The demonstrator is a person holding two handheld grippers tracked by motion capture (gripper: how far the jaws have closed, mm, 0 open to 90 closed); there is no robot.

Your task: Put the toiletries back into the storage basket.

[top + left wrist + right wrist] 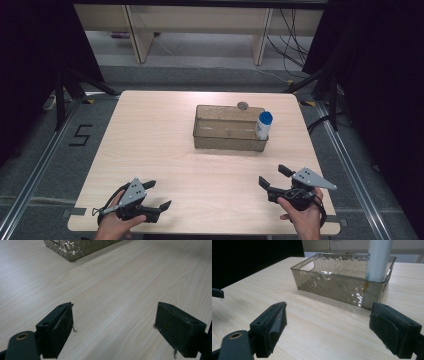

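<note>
A light wooden table (150, 150) stands on grey carpeted floor (45, 165); black curtains (30, 60) flank beige cabinets (200, 22) behind.

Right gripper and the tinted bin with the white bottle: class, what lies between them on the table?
Nothing: between the right gripper and the bin holding the bottle there is bare wooden table, as the right gripper view and high view show.

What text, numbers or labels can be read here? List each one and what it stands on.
"5": black tape mark on the floor left of the table.
Blue print at the bottle edge in the right gripper view: too small and blurred to read.
Bin, left gripper and right gripper: no readable text.
</note>
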